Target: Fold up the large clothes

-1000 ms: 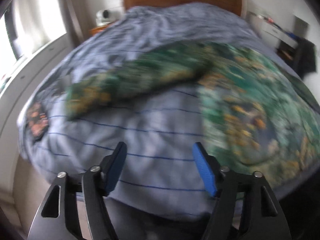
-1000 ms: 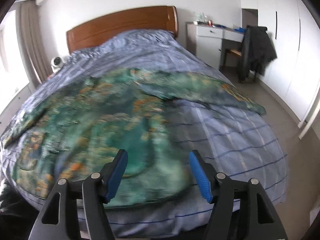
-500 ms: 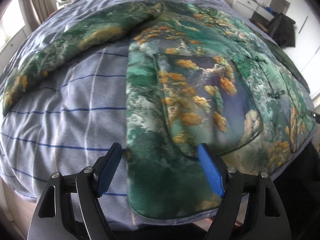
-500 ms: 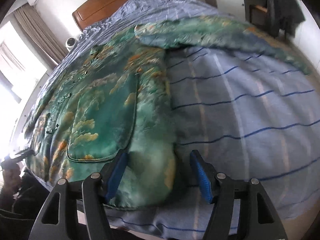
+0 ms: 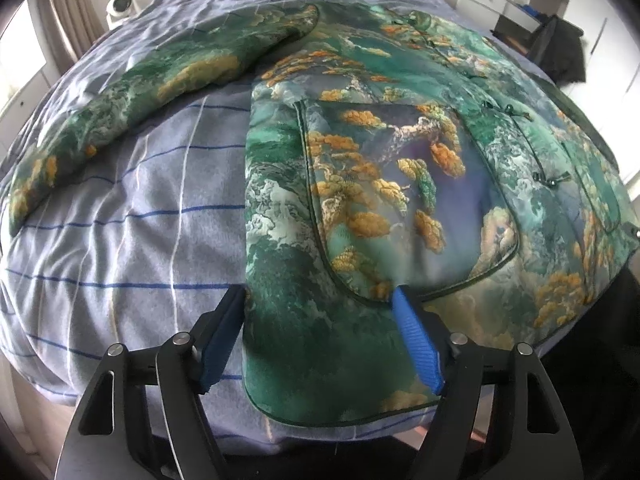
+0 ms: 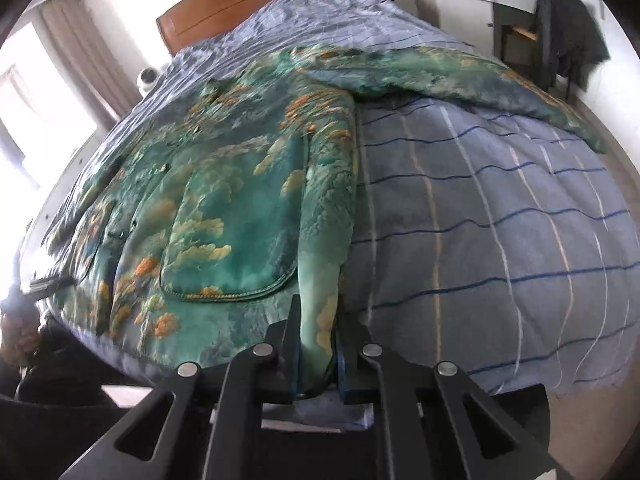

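The green padded jacket (image 5: 400,184) with orange-and-teal landscape print lies front-up on the bed's blue-striped duvet (image 5: 132,240). Its long axis runs from the near hem to the collar at the far end, toward the wooden headboard (image 6: 256,4). One sleeve (image 5: 152,92) stretches out to the left, the other sleeve (image 6: 460,76) to the right. A large patch pocket (image 5: 404,200) sits on the near front panel; whether anything is inside cannot be told.

The left gripper (image 5: 320,332) is spread wide, its blue pads straddling the jacket's near left corner by the hem without pinching it. The right gripper (image 6: 318,344) is clenched on a raised ridge of the jacket's right side edge near the hem.

Around the bed: a small white fan (image 5: 120,4) at the far left, a white desk (image 6: 464,4) at the far right, and a chair draped with dark clothing (image 6: 568,32) beside it. Nothing lies on the jacket.
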A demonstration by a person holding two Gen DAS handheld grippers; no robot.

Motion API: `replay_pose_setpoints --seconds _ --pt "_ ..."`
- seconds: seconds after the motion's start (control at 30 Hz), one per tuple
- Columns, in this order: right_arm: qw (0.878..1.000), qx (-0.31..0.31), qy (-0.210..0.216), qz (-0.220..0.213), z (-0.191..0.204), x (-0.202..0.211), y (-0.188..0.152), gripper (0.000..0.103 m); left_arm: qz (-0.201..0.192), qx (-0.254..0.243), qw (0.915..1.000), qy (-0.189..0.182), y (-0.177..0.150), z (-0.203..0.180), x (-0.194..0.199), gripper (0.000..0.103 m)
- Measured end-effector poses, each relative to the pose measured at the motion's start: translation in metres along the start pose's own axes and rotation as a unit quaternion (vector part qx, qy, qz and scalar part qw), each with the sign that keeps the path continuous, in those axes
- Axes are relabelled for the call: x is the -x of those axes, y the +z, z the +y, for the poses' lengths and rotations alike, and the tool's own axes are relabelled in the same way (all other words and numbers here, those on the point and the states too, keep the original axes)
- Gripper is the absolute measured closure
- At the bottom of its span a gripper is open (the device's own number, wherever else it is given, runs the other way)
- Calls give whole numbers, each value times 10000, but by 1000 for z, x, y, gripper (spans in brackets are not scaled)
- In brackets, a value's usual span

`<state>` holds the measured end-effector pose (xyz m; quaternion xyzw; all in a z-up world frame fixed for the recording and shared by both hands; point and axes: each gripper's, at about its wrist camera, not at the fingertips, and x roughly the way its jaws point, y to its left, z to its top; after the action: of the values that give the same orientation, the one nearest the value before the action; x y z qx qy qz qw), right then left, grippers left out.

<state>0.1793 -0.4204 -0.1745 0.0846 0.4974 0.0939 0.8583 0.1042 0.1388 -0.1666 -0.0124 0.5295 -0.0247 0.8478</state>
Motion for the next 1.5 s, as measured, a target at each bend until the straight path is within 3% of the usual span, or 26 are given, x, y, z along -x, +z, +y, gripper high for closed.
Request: replay_pose_setpoints --seconds 0.13,0.3,0.4,0.43,0.47,0.53,0.73,0.9,0.97,1.07,1.1,1.17,1.23,1.33,1.4,1.5 --pt "9997 -196 -101 -137 -8 -6 9 78 16 41 9998 172 0 1 -3 14" --pt "9997 -220 -63 15 -12 -13 11 57 55 117 9999 38 -3 0 -7 15" --pt "9997 -146 -67 192 -10 -19 9 53 213 56 9996 -161 -4 -5 -10 47" --pt "9997 -131 -17 204 -8 -19 10 56 201 -7 9997 -141 -4 -8 -9 61" --pt "9997 -115 28 196 -6 -18 11 59 188 -67 9997 -125 -4 -10 -7 68" --pt "9998 -82 42 168 -2 -15 13 88 185 -7 9997 -129 -2 -8 -2 83" --pt "9988 -259 396 129 1 11 18 90 38 256 9982 -543 -1 9 30 88" --pt "9984 -211 477 195 5 23 15 90 137 78 9996 -249 -7 7 26 88" --pt "9992 -176 293 196 8 15 9 90 197 51 9998 -71 -7 2 17 85" --pt "9996 -250 5 148 6 0 11 84 118 100 9998 137 -2 -2 16 71" --pt "9996 -251 -95 125 5 0 13 78 34 129 9998 178 -2 -1 21 61" --pt "9991 -192 -380 50 5 2 16 56 -183 218 9994 180 -1 2 34 45" --pt "9984 -156 -538 -93 4 10 19 30 -492 369 9977 299 0 4 52 22" --pt "9958 -31 -856 -309 3 24 25 25 -1087 539 9908 594 4 5 79 7" --pt "9907 94 -1256 -518 5 37 32 24 -1377 627 9864 643 8 4 92 5" --pt "9841 283 -1510 -890 12 56 38 24 -1741 764 9799 603 20 4 107 6"
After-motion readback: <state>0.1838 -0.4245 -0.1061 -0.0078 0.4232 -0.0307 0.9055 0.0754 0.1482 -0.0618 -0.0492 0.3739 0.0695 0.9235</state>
